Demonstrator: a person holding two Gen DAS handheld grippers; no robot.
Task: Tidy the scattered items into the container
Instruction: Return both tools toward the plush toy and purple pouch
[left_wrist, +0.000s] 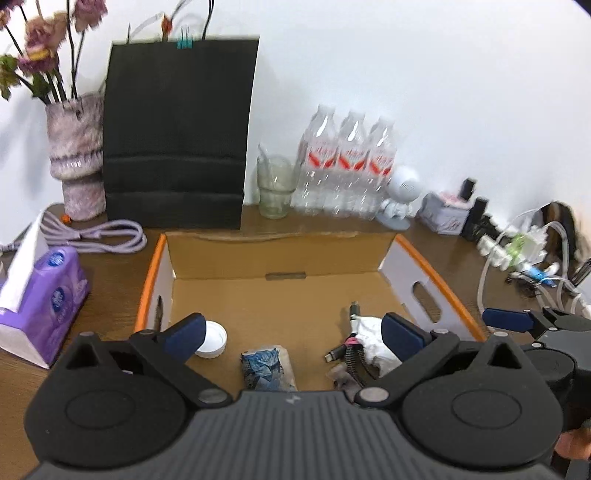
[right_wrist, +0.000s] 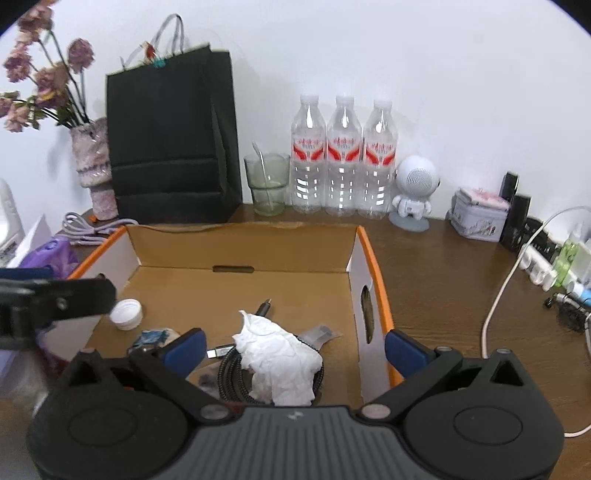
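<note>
An open cardboard box (left_wrist: 280, 258) with orange rims sits on the brown desk; it also shows in the right wrist view (right_wrist: 243, 243). Inside lie a white bottle cap (left_wrist: 211, 339), a crumpled blue wrapper (left_wrist: 266, 366), a crumpled white tissue (right_wrist: 277, 362) and a coiled black cable (right_wrist: 231, 373). My left gripper (left_wrist: 293, 338) is open and empty above the box's near side. My right gripper (right_wrist: 295, 349) is open and empty, straddling the box's right wall, with the tissue between its fingers.
Along the wall stand a vase of dried flowers (right_wrist: 94, 166), a black paper bag (right_wrist: 170, 140), a glass (right_wrist: 266, 184), three water bottles (right_wrist: 343, 158), a white robot speaker (right_wrist: 413, 192) and a tin (right_wrist: 478, 216). A purple tissue pack (left_wrist: 44, 295) lies left; a power strip (right_wrist: 546, 266) right.
</note>
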